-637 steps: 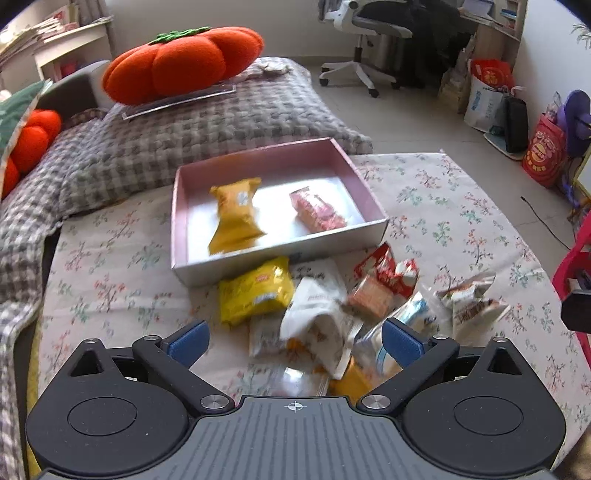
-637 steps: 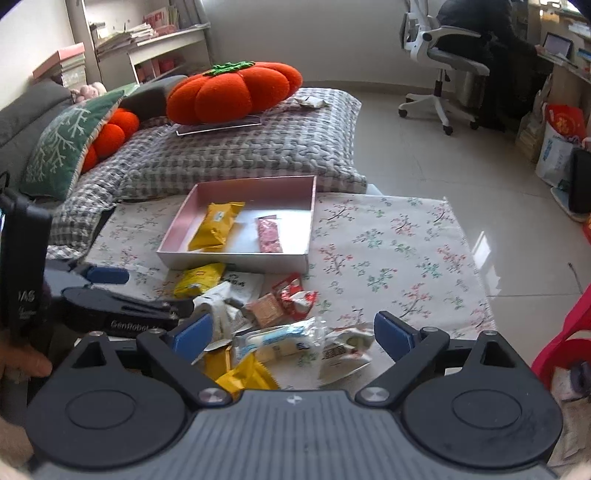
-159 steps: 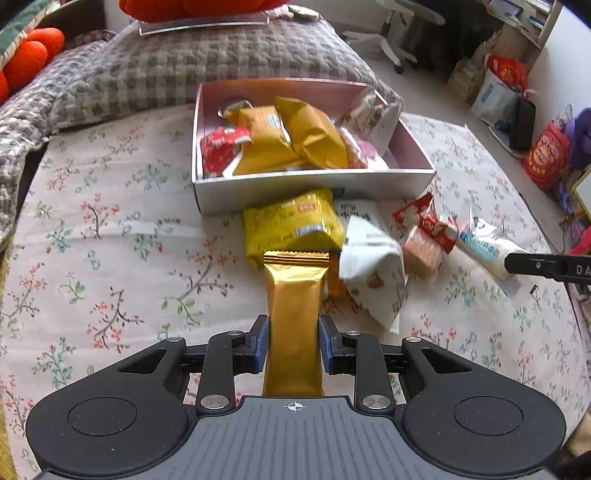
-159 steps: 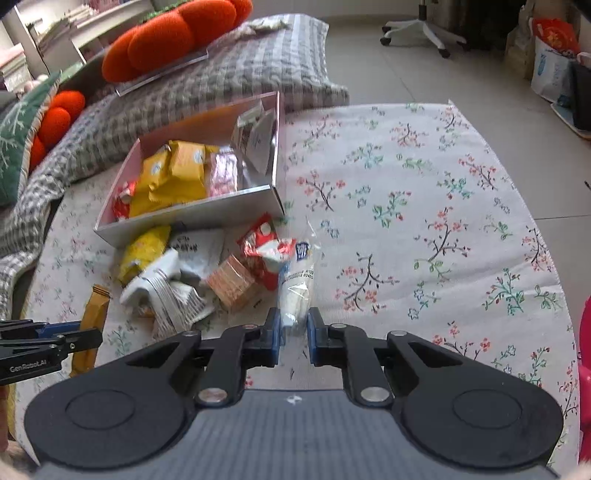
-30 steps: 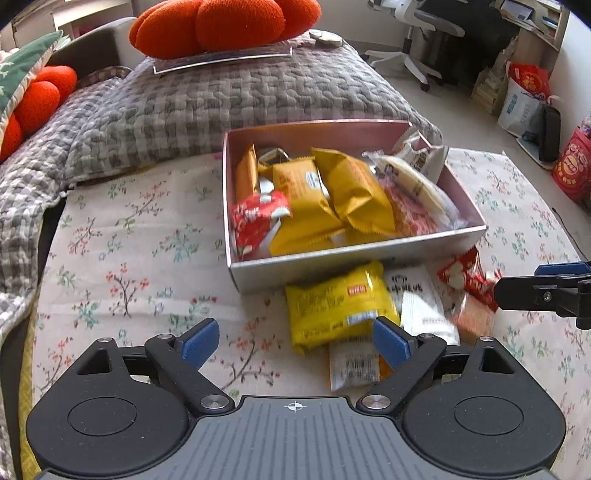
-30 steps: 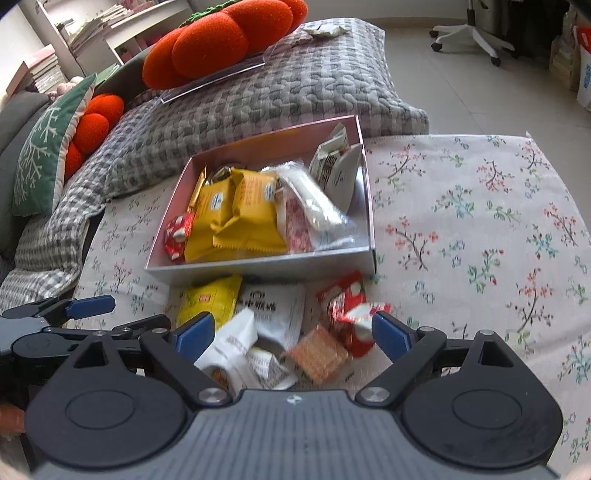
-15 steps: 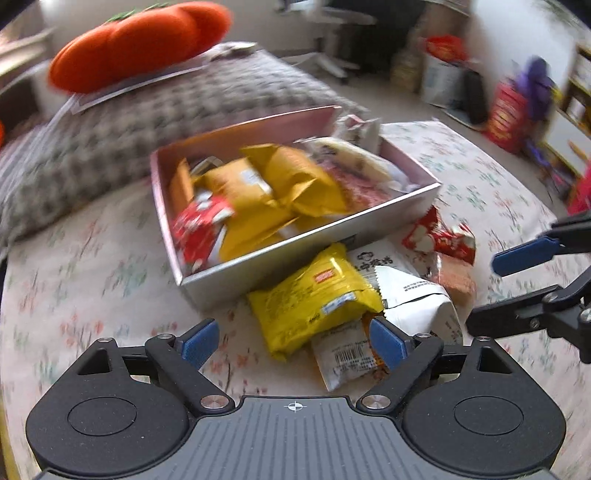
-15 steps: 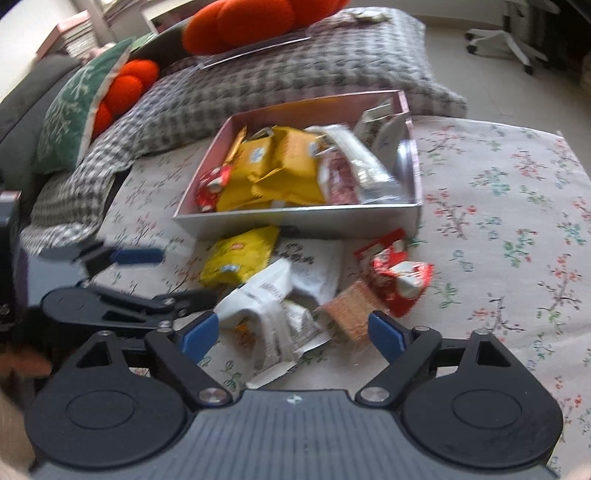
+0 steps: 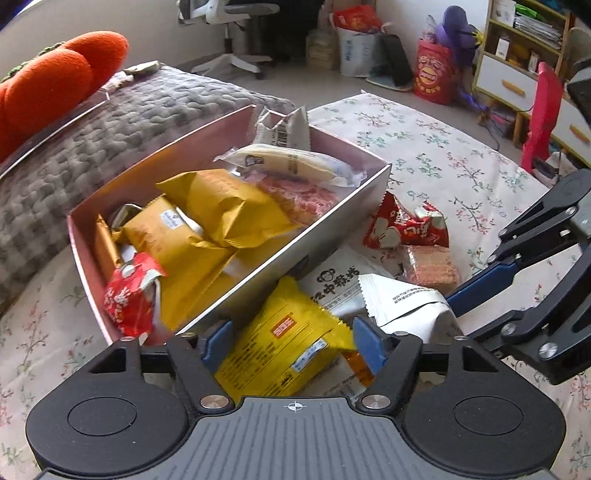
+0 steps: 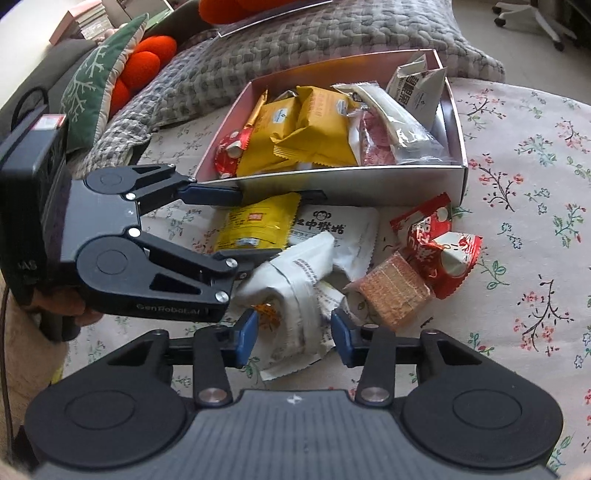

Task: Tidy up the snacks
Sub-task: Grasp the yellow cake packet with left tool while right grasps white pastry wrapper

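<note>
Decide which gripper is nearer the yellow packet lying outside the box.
Left. The left gripper straddles the yellow packet, which lies between its fingers. The right gripper is beside it, around the white packet.

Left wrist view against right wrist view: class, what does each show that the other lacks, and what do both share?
Only the left wrist view shows the red chair and shelving. Only the right wrist view shows the green cushion and a hand holding the left gripper. Both share the pink box, yellow packet, white packet and floral cloth.
</note>
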`<state>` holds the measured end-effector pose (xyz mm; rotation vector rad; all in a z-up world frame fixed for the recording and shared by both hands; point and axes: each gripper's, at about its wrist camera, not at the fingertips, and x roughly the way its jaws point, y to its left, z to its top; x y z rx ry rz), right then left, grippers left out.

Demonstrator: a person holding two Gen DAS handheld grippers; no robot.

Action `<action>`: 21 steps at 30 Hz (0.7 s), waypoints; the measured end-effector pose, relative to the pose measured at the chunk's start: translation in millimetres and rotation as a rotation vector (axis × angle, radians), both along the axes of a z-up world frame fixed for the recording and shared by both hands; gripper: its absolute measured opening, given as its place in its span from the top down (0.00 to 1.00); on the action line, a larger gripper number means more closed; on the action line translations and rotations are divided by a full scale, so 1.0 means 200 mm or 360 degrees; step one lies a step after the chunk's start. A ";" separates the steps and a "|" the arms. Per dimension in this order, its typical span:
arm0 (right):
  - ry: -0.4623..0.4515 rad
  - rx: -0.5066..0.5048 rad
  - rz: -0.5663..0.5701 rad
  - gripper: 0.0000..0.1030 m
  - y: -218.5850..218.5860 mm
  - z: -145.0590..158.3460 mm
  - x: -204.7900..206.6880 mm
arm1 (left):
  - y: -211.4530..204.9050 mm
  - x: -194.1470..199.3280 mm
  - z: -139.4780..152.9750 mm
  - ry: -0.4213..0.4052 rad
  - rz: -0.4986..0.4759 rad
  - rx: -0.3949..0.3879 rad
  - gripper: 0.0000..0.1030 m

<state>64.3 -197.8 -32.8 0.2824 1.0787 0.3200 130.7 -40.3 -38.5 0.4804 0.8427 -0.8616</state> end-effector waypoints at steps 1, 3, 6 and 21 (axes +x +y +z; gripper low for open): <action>0.0004 -0.0004 0.0000 0.62 0.00 -0.01 0.00 | 0.00 0.00 0.00 0.0004 -0.0011 -0.0002 0.38; 0.0019 -0.0010 -0.0001 0.64 -0.01 -0.02 0.01 | 0.00 -0.01 0.00 0.0014 -0.0021 -0.0004 0.43; 0.0045 -0.0021 0.0003 0.64 -0.02 -0.05 0.01 | 0.00 -0.04 -0.01 0.0020 -0.0033 0.0016 0.47; 0.0084 -0.0051 0.0089 0.69 -0.03 -0.05 -0.04 | 0.06 -0.26 -0.03 0.0027 0.0027 0.0151 0.47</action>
